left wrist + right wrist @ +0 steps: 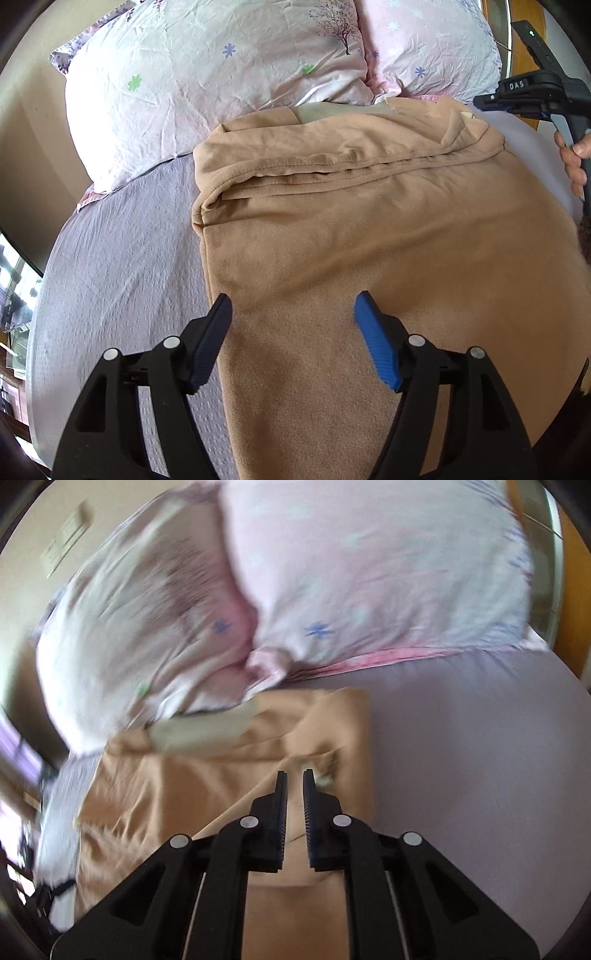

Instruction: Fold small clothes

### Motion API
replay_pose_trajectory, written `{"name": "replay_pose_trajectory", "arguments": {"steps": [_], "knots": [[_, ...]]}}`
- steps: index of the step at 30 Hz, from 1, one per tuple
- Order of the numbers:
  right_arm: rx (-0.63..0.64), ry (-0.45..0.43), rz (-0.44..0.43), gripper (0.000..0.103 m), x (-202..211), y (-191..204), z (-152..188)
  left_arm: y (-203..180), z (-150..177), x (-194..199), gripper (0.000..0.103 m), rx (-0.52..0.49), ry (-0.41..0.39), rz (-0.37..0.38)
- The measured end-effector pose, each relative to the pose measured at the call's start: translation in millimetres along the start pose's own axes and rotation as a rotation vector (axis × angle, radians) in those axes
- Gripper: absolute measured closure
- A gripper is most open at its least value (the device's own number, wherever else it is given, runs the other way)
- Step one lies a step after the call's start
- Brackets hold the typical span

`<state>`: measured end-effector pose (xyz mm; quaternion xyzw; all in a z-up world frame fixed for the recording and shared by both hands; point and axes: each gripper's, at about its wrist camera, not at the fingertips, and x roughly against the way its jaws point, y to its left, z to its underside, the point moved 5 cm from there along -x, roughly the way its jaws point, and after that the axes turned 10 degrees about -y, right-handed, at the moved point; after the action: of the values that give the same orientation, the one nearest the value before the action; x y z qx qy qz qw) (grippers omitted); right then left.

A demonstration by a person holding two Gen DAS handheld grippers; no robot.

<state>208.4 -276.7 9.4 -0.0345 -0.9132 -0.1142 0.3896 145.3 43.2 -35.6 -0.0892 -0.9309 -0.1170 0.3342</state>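
A tan soft garment (369,229) lies spread on the lilac bed sheet (122,266), with a folded layer and hem lines across its far part. My left gripper (293,306) is open and empty, hovering over the garment's near left edge. My right gripper (294,775) has its jaws nearly closed with a narrow gap, above the garment (207,775) near its far right corner; nothing shows between the pads. The right wrist view is blurred by motion. The right gripper's body (532,92) shows at the left wrist view's right edge, held by a hand.
Two floral pink-white pillows (207,85) (369,576) lie at the head of the bed, just beyond the garment. Bare sheet (480,757) lies to the garment's right. A wooden headboard (572,602) is at far right. A window is at the lower left.
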Motion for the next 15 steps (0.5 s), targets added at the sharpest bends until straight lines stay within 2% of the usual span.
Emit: {"name": "replay_pose_trajectory", "arguments": {"steps": [2, 4, 6, 7, 8, 9, 11, 13, 15], "knots": [[0.006, 0.058, -0.005, 0.084, -12.4, 16.5, 6.1, 1.2, 0.0, -0.1, 0.032, 0.010, 0.002, 0.000], [0.015, 0.084, 0.028, 0.051, -22.4, 30.8, 11.0, 1.5, 0.2, -0.2, 0.031, 0.016, 0.003, -0.001], [0.059, 0.075, 0.075, 0.046, -29.7, 39.8, 14.2, 1.7, 0.3, -0.4, 0.031, 0.018, 0.002, -0.002], [0.107, 0.072, 0.126, 0.050, -35.7, 44.1, 17.8, 1.4, 0.3, -0.6, 0.030, 0.018, 0.002, -0.004], [0.137, 0.074, 0.166, 0.061, -39.3, 43.2, 21.4, 1.9, 0.1, -0.8, 0.030, 0.020, 0.003, -0.004], [0.154, 0.083, 0.192, 0.093, -44.2, 40.7, 24.8, 2.2, 0.1, -1.1, 0.029, 0.024, 0.003, -0.003], [0.108, 0.060, 0.161, 0.099, -40.5, 30.3, 23.2, 3.5, 0.2, -1.5, 0.029, 0.036, 0.005, 0.005], [0.011, -0.022, 0.101, 0.099, -17.1, 17.3, 10.8, 5.0, 0.7, -1.8, 0.028, 0.053, 0.006, 0.014], [-0.020, -0.128, 0.099, 0.100, 17.8, 4.4, 0.8, 5.8, 0.9, -1.8, 0.028, 0.061, 0.008, 0.018]]}}
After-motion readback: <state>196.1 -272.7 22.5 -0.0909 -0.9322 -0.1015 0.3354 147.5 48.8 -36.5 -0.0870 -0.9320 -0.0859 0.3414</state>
